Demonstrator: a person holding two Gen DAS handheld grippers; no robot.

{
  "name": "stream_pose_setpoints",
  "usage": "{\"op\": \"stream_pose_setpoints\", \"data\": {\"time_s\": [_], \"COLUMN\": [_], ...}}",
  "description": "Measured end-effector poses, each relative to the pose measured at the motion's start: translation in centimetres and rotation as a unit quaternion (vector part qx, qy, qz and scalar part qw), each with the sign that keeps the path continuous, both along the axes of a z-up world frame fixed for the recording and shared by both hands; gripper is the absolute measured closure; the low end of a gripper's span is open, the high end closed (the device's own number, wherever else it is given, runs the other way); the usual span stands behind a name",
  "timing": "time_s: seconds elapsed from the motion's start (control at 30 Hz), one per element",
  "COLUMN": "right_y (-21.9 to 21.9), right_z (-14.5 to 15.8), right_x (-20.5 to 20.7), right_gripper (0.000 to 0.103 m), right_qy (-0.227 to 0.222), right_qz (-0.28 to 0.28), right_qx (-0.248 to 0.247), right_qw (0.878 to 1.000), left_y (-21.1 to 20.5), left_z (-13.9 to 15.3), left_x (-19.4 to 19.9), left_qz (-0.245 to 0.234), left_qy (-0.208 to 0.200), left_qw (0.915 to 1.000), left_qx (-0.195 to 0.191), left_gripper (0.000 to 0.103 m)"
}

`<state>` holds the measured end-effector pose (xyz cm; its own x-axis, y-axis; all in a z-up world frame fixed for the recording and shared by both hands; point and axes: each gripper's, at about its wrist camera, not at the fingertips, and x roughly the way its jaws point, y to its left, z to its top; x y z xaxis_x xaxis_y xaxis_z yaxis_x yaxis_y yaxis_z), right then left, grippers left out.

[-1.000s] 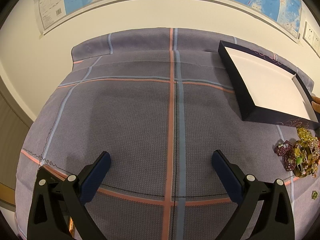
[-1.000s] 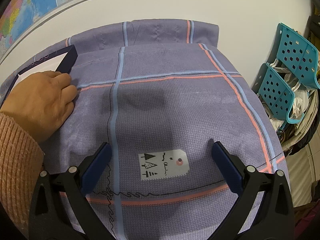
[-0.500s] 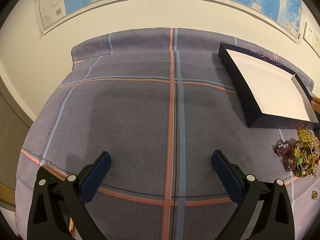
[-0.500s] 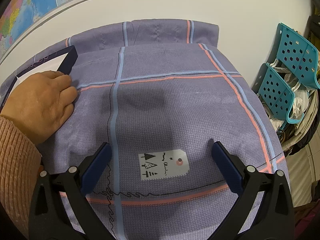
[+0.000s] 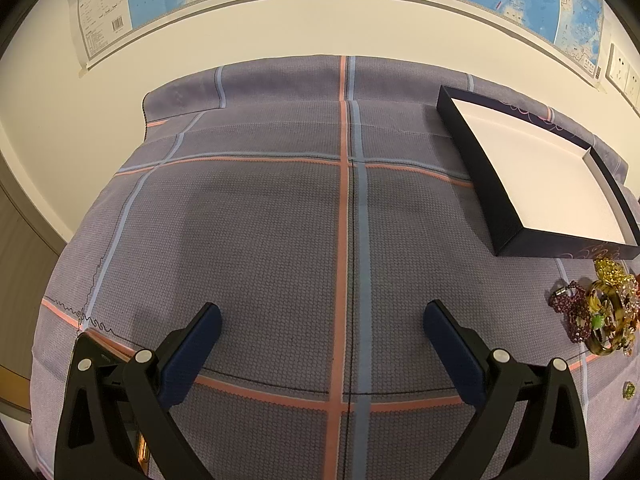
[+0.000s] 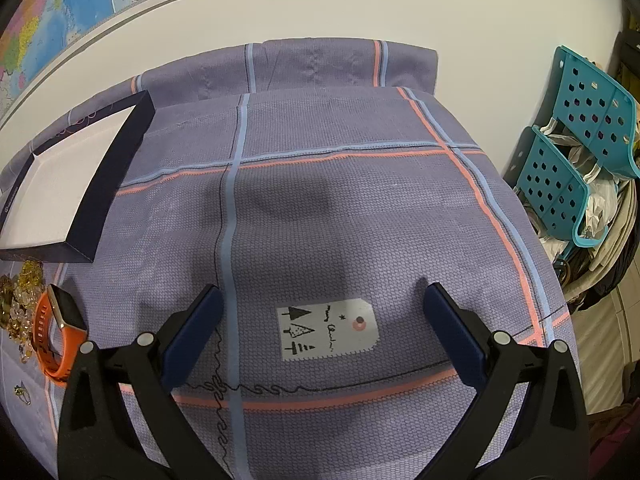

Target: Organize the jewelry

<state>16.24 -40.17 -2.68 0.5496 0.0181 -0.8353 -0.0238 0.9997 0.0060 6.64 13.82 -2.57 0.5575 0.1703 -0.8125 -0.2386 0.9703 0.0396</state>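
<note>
While fingers point(image 5: 208, 328) gape, jewelry point(image 5: 592, 320) lies far right.

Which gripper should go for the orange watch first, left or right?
Right, probably. The orange watch lies close beside the right gripper, just off its left finger, in plain view. From the left gripper the watch isn't visible; only the jewelry pile shows. Both are open and empty.

One dark box point(image 5: 504, 216), one orange watch point(image 6: 56, 336), one jewelry heap point(image 5: 596, 312), two teal baskets point(image 6: 592, 120), one tablecloth point(image 5: 280, 220).
</note>
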Motion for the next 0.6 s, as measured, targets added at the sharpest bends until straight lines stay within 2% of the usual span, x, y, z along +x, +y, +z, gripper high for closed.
{"op": "stream_pose_setpoints", "data": {"time_s": [0.1,0.23,0.37,0.4,0.47,0.5,0.6], "right_y": [0.0,-0.3,-0.3,-0.1,0.8,2.2,7.7], "right_z": [0.0,-0.2,-0.1,0.2,1.4,2.8,5.1], "right_x": [0.0,0.3,0.2,-0.2,-1.4,-3.0,-6.6], "right_gripper": [0.004,0.004,0.004,0.005,0.005,0.005,0.005], "right_qy": [0.0,0.0,0.003,0.009,-0.012,-0.044,-0.077], "right_qz": [0.0,-0.001,-0.009,-0.03,-0.038,-0.023,0.055], "right_qx": [0.0,0.0,0.002,0.005,0.03,0.049,0.071], "right_qw": [1.0,1.0,1.0,1.0,0.999,0.998,0.993], "left_y": [-0.3,-2.3,-5.6,-6.7,-8.6,-9.8,-12.5], "left_z": [0.2,1.4,2.6,2.9,3.3,3.5,3.8], "left_x": [-0.4,-2.2,-3.8,-4.1,-4.6,-4.7,-4.9], "left_qz": [0.014,0.002,-0.029,-0.042,-0.059,-0.067,-0.088], "left_qy": [-0.002,-0.031,-0.05,-0.055,-0.061,-0.064,-0.066], "left_qw": [0.9999,0.9986,0.9966,0.9956,0.9943,0.9938,0.9922], "left_qx": [-0.005,-0.042,-0.058,-0.063,-0.064,-0.06,-0.057], "left_gripper": [0.007,0.007,0.007,0.007,0.007,0.007,0.007]}}
